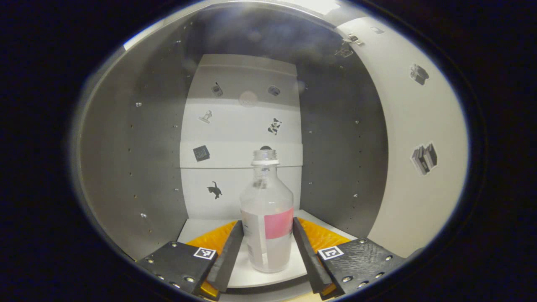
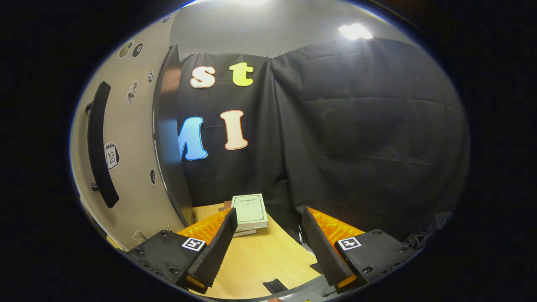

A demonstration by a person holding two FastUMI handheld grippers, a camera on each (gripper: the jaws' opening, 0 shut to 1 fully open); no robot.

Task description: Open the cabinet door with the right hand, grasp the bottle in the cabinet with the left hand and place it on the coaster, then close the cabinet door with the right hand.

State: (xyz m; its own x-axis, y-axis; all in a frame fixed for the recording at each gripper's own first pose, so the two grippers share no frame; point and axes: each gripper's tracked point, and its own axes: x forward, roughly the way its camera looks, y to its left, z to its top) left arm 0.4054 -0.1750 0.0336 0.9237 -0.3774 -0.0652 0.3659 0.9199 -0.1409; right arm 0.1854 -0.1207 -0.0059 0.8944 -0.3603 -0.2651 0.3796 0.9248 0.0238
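A clear bottle [image 1: 266,197] with a white cap ring and a pink-and-white label stands upright on the white shelf [image 1: 197,228] inside the cabinet. My left gripper [image 1: 267,226] reaches into the cabinet, and its two fingers press against the bottle's lower sides, one on each side. The cabinet door [image 1: 419,126] is swung open to the right in the left gripper view. In the right gripper view the door [image 2: 134,167] shows at the left with its black bar handle [image 2: 100,142]. My right gripper [image 2: 268,216] is open, off the handle, with nothing between its fingers.
Grey cabinet side walls [image 1: 138,167] close in on both sides of the bottle. A book [image 2: 250,209] lies on the wooden table [image 2: 260,256] ahead of the right gripper. A small dark flat object [image 2: 275,286] sits at the table's near edge.
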